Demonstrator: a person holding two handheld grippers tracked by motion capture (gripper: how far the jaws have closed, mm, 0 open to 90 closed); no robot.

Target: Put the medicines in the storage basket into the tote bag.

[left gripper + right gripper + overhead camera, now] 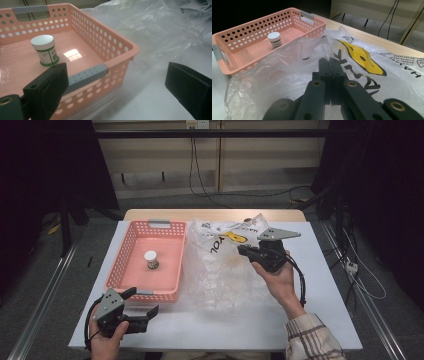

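White table (320, 315): left tongs (141, 303) gape beside pink basket (131, 240); right tongs (329, 67) closed over plastic bag (294, 62).

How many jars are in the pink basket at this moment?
1. A small white-lidded jar with a green label stands upright on the floor of the pink basket, about mid-basket. The crumpled plastic bag beside it could hide more; its contents can't be seen.

Overhead light, dark surroundings — glare on basket (72, 53) floor; near tongs blurred.
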